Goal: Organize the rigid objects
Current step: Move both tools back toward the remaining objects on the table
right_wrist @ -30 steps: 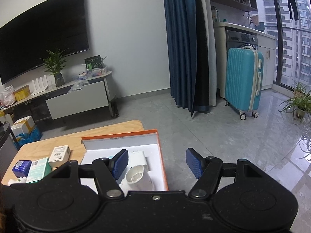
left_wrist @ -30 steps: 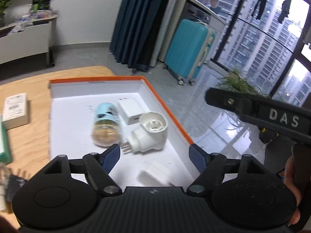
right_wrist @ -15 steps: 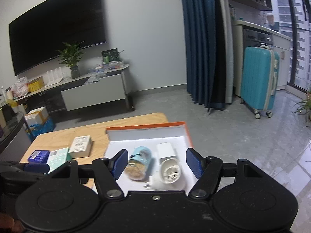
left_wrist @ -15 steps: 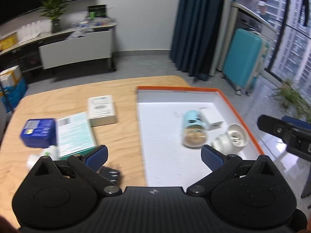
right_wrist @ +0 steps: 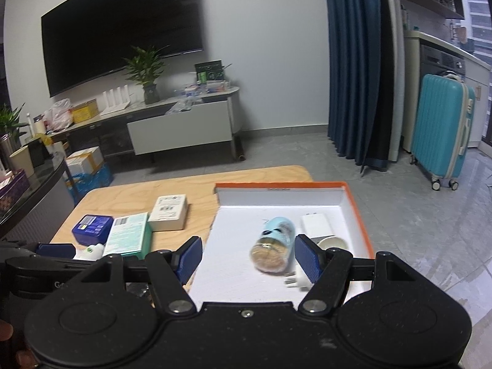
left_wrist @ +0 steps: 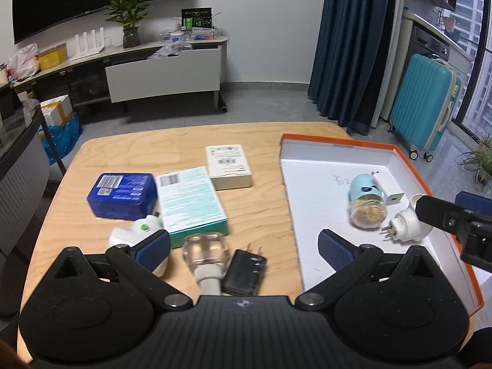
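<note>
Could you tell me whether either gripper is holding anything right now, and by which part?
Nothing is held. The left gripper hangs open over the wooden table; the right gripper is open above the orange-rimmed tray.

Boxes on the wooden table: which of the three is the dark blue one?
The blue box at the far left of the row. The middle box beside it is green and white, and the small box behind is cream.
</note>
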The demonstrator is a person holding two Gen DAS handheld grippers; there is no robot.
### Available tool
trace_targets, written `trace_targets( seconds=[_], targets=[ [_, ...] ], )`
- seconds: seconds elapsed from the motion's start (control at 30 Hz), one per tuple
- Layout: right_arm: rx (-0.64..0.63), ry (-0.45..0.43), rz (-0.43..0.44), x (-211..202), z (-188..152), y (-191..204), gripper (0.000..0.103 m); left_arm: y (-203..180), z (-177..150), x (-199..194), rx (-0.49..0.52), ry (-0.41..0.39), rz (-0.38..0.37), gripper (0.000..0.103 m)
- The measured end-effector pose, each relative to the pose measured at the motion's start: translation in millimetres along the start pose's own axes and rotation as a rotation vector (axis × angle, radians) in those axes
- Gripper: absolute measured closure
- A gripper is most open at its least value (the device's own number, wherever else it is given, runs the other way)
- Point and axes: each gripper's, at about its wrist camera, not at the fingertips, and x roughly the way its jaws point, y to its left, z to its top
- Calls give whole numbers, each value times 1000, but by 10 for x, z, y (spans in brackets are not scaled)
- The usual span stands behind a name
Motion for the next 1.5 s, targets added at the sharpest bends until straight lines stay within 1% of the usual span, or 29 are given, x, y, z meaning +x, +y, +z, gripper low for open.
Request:
trace_targets(
  seconds=[0.13,0.27,0.33,0.53,0.67,0.77,1.07,1.5],
  targets=[
    [-13,12,16,44,-14,104,22,110,-34,-11,-16,3,11,0],
    [-26,22,35,76,-29,199,22,238,-53,-36,-55,-7,0,0],
    [-34,25,42,83,-37,244,22,293,-65,-50,-57,-17,-9,0],
    [-46,43,65,122,-79,338,22,517,-138,-31,-88,9,66,0],
    [-59,54,80,145,-102,404,22,722,-172,-9,-166,39,64,0],
    [-66,58,88,155,-110,447,22,812,-187,-19,-189,38,82,0],
    [-72,70,98,197,-136,488,22,945,-221,29,-218,50,89,0],
    [-75,92,107,261,-176,501,22,1057,-271,190,-209,80,99,0]
  ],
)
